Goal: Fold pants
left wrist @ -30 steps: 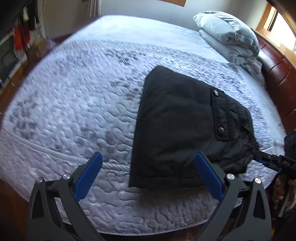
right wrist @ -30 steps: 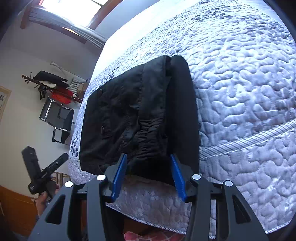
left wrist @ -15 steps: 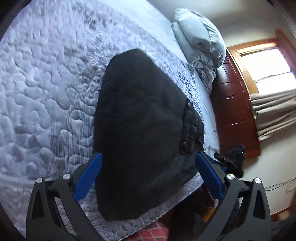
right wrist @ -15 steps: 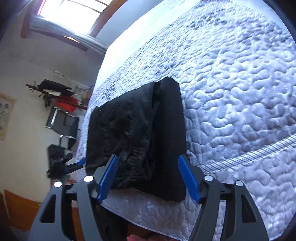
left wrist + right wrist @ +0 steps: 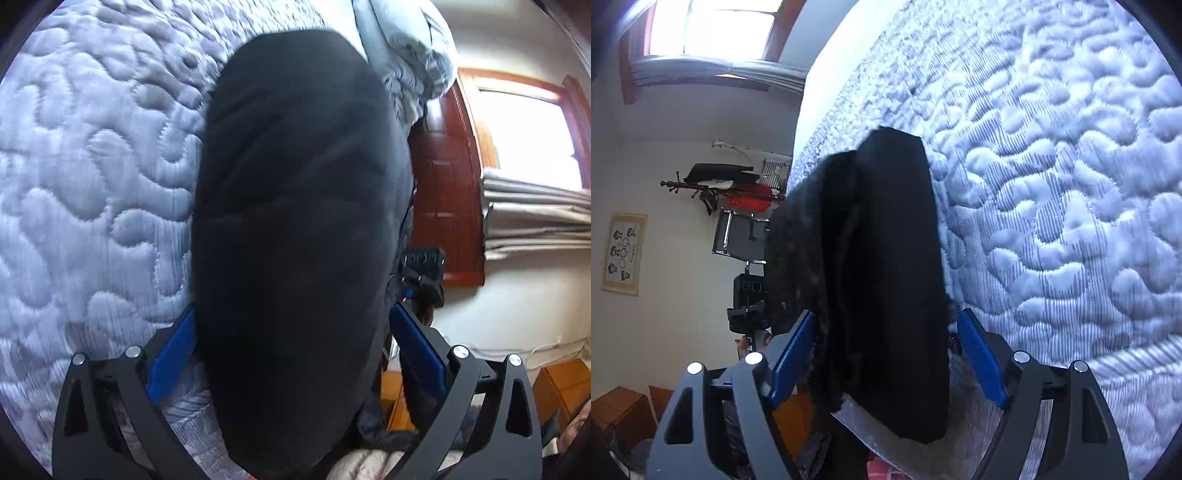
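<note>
Quilted pale-blue bedspread (image 5: 1071, 184), stitched in swirling puffs, covers your bed beneath a wood-framed window (image 5: 528, 136). Folded black pants (image 5: 295, 240), thick and matte, lie at the mattress edge. Your left gripper (image 5: 291, 339) and right gripper (image 5: 886, 343) straddle the bundle, blue fingers (image 5: 792, 358) spread, the right's just widened.

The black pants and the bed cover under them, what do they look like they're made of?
Black pants: matte woven cloth, seemingly thick or padded; the folded stack bulges softly and nothing on it shines. Bed cover: quilted pale grey-blue fabric with a slight sheen; puffy stitched swirls and fine ribbed lines show. Exact fibres cannot be told.
</note>
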A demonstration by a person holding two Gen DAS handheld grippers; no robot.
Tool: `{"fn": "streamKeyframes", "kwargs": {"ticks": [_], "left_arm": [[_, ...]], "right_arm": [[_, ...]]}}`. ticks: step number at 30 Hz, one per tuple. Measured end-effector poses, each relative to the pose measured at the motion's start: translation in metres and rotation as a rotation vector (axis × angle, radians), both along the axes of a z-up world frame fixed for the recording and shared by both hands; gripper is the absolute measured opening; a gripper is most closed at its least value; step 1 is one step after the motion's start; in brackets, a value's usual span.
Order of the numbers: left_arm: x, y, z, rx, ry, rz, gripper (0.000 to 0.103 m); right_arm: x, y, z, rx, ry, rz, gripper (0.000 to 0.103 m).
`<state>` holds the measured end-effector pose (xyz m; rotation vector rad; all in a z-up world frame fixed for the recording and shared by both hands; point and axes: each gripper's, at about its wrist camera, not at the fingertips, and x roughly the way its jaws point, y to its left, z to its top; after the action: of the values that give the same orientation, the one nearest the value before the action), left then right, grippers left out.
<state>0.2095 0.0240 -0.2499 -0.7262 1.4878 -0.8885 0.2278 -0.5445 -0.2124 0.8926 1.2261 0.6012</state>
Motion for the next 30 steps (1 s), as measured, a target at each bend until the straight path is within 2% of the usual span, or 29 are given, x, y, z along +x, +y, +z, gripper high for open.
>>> {"fn": "streamKeyframes", "kwargs": {"ticks": [6, 12, 17, 19, 21, 25, 28, 29, 30], "left_arm": [[0.01, -0.018, -0.003, -0.032, 0.045, -0.036, 0.1], [0.012, -0.031, -0.01, -0.008, 0.049, -0.096, 0.1], [0.013, -0.053, -0.009, 0.022, 0.064, -0.081, 0.1], [0.01, -0.06, -0.003, 0.002, 0.06, -0.083, 0.1], [0.005, -0.062, 0.002, -0.055, 0.062, -0.094, 0.1], [0.005, -0.074, -0.012, -0.004, 0.087, -0.062, 0.1], [0.004, -0.084, -0.005, 0.016, 0.083, -0.074, 0.1], [0.004, -0.085, -0.004, 0.003, 0.08, -0.073, 0.1], [0.002, -0.085, -0.002, -0.019, 0.077, -0.068, 0.1]], "right_arm": [[0.011, 0.007, -0.008, 0.073, 0.001, 0.026, 0.085], [0.013, 0.017, -0.015, 0.037, 0.009, 0.039, 0.089], [0.02, 0.031, -0.018, 0.072, 0.007, 0.06, 0.092], [0.021, 0.042, -0.013, 0.042, -0.01, 0.101, 0.094], [0.021, 0.053, -0.007, -0.026, -0.047, 0.151, 0.095], [0.028, 0.067, -0.013, -0.042, -0.009, 0.131, 0.096], [0.028, 0.076, -0.007, -0.091, -0.029, 0.132, 0.092], [0.027, 0.075, -0.005, -0.094, -0.032, 0.125, 0.089], [0.025, 0.073, -0.004, -0.095, -0.035, 0.117, 0.082]]}}
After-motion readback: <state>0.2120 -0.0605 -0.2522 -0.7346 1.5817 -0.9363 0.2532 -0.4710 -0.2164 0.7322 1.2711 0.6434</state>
